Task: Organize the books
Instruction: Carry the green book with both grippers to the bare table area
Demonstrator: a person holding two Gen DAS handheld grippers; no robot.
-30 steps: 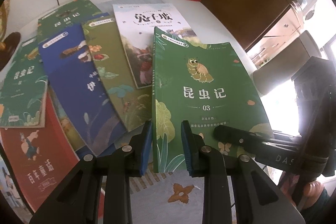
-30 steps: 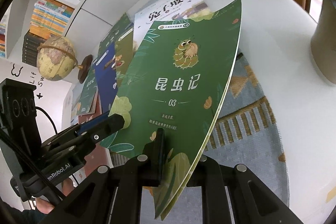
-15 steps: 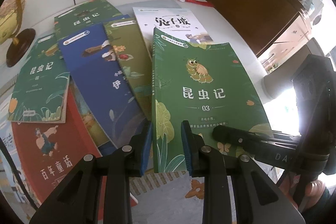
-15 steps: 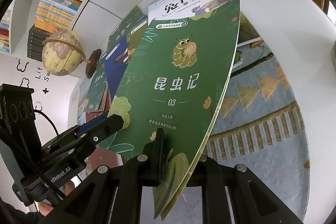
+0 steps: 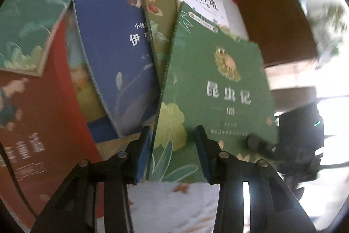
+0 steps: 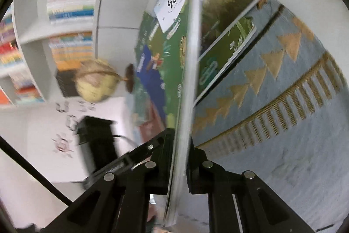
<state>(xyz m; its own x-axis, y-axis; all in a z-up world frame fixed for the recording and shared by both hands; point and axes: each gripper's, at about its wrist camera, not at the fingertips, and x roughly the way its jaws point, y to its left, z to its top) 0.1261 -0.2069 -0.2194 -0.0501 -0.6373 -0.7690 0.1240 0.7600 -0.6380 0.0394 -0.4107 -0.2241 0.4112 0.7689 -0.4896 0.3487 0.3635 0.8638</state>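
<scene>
Green book held on edge over the spread books
Right gripper (image 6: 180, 158) clamps the green book (image 5: 216, 88); left gripper (image 5: 173, 154) is opening, its pads off the cover.

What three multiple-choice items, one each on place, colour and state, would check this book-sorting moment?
1. Where does the blue book lie relative to the held green book, in the left wrist view?
A. left of it
B. on top of it
C. right of it

2. What colour is the rug?
A. red
B. pale blue with gold
C. black

3. What is the right tool doing?
A. hanging open
B. holding a globe
C. clamping the green book

Answers: 1 A, the blue cover sits left of the green one; 2 B, gold triangles on blue; 3 C, its pages run edge-on between the jaws.
</scene>
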